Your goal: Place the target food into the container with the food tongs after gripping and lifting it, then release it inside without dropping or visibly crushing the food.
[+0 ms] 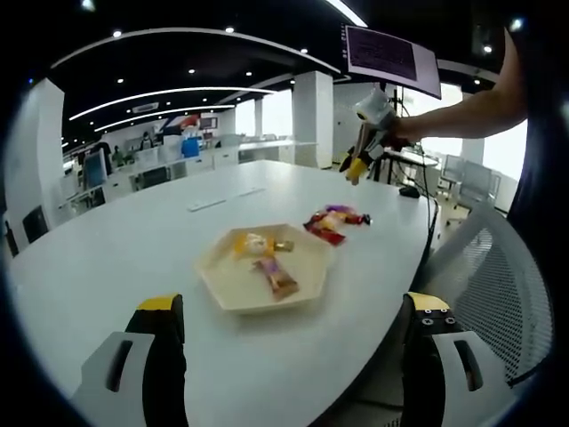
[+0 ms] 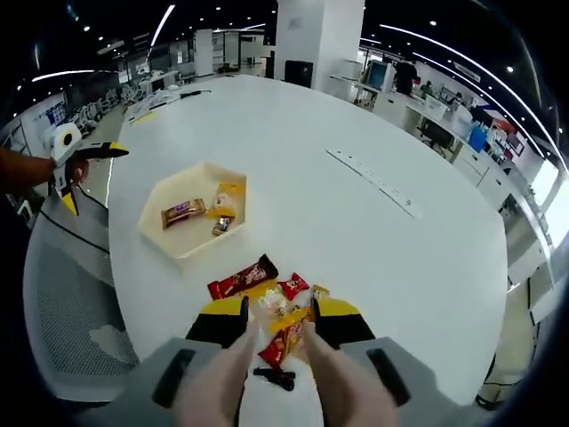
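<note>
A cream hexagonal tray [image 1: 233,294] [image 2: 169,240] on the white table holds a few wrapped snacks. Beside it lies a small pile of snack packets [image 1: 336,221] [image 2: 244,277], red, yellow and purple. My right gripper [image 2: 280,311] is shut on beige food tongs [image 2: 227,374], whose arms converge on an orange-red packet [image 2: 284,336] at the near edge of the pile. It hangs high over the table's far side [image 1: 369,133], held by a person's arm. My left gripper [image 1: 293,302] is open and empty, in front of the tray; it appears at the table's left edge [image 2: 67,147].
The round white table [image 1: 133,240] [image 2: 356,267] has flush strips [image 2: 373,182] in its top. A small black item [image 2: 271,378] lies by the near edge. Grey mesh chairs [image 1: 498,285] [image 2: 71,294] stand beside the table. A monitor [image 1: 391,55] hangs beyond, with office desks behind.
</note>
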Available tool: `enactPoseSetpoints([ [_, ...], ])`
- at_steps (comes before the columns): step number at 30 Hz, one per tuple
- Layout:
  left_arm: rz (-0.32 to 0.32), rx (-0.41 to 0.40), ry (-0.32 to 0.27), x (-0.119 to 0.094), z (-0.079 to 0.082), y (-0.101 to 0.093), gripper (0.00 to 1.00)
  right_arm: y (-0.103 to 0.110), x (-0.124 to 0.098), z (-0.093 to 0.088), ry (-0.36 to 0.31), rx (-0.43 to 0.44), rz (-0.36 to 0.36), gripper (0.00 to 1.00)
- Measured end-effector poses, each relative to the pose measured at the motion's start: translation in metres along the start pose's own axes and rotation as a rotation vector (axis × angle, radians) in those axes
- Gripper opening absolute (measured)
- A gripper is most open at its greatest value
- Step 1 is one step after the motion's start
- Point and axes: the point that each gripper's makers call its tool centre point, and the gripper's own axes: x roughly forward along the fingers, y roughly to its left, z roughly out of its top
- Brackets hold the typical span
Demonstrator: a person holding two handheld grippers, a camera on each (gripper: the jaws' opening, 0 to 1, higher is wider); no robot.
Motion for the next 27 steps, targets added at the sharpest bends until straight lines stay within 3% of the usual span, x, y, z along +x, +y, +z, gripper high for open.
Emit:
enactPoseSetpoints([
  [11, 0.001, -0.001, 0.003, 0.000, -0.001, 0.000, 0.99, -0.005, -0.006, -0.012, -0.001, 0.025, -0.016, 0.27],
  [19, 0.003, -0.005, 0.000, 0.000, 0.000, 0.001, 0.99, -0.004, -0.003, -0.038, 0.017, 0.028, -0.024, 0.27],
  [27, 0.005, -0.006, 0.002, 0.000, 0.000, 0.001, 0.99, -0.005, 0.000, -0.049, 0.016, 0.046, -0.028, 0.27],
])
